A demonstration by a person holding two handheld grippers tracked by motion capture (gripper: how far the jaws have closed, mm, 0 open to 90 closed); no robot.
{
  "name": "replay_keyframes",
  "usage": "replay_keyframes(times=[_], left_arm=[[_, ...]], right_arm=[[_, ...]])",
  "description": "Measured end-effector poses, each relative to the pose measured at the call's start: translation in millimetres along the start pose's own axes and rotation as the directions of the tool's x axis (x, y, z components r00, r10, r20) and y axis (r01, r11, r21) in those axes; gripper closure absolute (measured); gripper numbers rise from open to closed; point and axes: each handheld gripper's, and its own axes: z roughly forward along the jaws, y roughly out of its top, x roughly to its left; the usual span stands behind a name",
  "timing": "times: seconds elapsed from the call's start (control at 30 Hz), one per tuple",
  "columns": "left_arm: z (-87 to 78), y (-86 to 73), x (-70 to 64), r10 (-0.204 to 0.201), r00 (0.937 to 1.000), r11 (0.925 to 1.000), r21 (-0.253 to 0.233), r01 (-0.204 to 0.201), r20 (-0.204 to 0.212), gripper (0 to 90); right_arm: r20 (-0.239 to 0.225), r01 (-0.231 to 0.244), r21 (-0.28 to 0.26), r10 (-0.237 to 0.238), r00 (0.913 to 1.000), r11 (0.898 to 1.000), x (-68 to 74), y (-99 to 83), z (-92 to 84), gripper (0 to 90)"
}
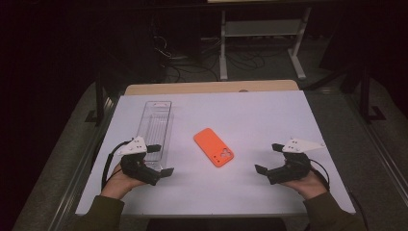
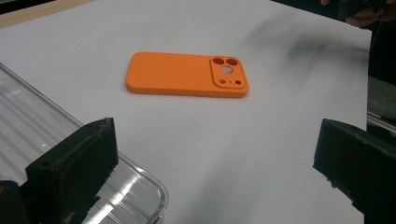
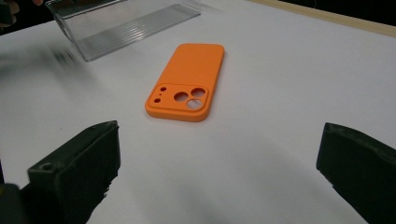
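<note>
Squarely between both grippers' wide-apart, empty fingers, well apart from each: orange phone case, flat on white table.

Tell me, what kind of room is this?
Probably a lab or workshop set up for recording handwork: a white-covered table holding only an orange phone case and a clear ribbed plastic tray, with loose cables on the floor and a white metal bench frame behind.

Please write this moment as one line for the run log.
left tool: open, empty, beside clear plastic tray | right tool: open, empty | orange phone case: flat on table, camera cutouts up, untouched
</note>
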Motion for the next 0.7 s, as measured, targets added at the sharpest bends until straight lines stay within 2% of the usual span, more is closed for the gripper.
replay_keyframes(times=[0.17, 0.5, 0.53, 0.7], left_arm=[[1.5, 1.6, -1.4, 0.008, 1.0, 1.0, 0.004, -0.008, -0.002, 0.0], [9.6, 7.5, -4.7, 0.027, 0.9994, 0.9996, 0.011, -0.027, 0.019, 0.0], [10.9, 7.9, -5.7, 0.019, 0.9996, 0.9998, 0.006, -0.019, 0.02, 0.0], [16.5, 11.6, -6.5, 0.036, 0.9988, 0.9992, 0.017, -0.037, 0.032, 0.0]], right_arm=[[0.0, -0.002, 0.005, 0.002, 1.0, 1.0, -0.1, 0.9, 0.8, 0.0], [0.004, 0.006, 0.026, -0.006, 1.0, 1.0, 0.5, 3.7, 7.5, 0.0], [0.004, 0.003, 0.029, -0.003, 1.0, 1.0, 0.8, 3.6, 7.8, 0.0], [0.006, -0.001, 0.034, 0.0, 1.0, 0.999, 0.0, 4.1, 8.8, 0.0]])
